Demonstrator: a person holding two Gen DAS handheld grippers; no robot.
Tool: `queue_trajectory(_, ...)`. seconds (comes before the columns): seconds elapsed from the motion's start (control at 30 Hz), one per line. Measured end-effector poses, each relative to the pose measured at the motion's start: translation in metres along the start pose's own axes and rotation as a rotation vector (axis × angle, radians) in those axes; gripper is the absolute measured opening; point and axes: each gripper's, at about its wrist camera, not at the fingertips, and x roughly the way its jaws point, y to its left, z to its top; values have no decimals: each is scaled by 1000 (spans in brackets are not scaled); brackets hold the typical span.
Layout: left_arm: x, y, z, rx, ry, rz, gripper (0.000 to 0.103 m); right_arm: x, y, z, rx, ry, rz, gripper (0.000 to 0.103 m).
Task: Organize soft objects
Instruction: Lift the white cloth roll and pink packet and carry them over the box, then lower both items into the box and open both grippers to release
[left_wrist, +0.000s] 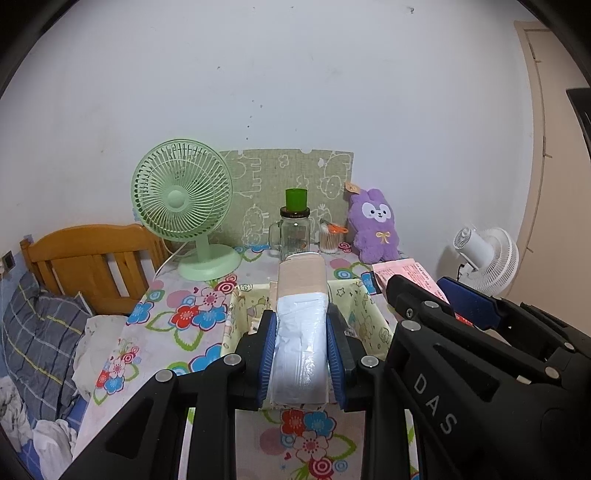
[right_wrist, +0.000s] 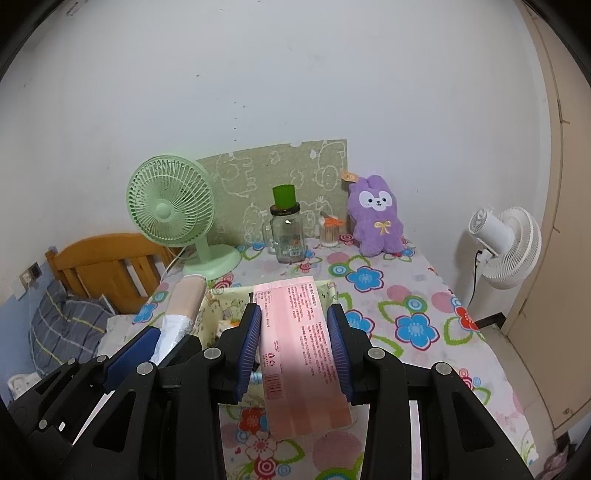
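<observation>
A white-and-beige soft pack is clamped between the blue pads of the left gripper and is held above a pale yellow fabric basket on the flowered tablecloth. A flat pink pack is gripped by the right gripper over the same basket. Behind them, a green fan, a glass jar and a purple plush rabbit are seen against the wall.
</observation>
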Motion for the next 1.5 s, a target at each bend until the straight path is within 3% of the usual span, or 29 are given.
queue_trajectory(0.9, 70, 9, 21, -20, 27, 10, 27, 75, -3, 23, 16, 30, -9, 41)
queue_trajectory(1.37, 114, 11, 14, -24, 82, -5, 27, 122, -11, 18, 21, 90, -19, 41)
queue_trajectory(1.5, 127, 15, 10, -32, 115, 1, 33, 135, -11, 13, 24, 112, -19, 41)
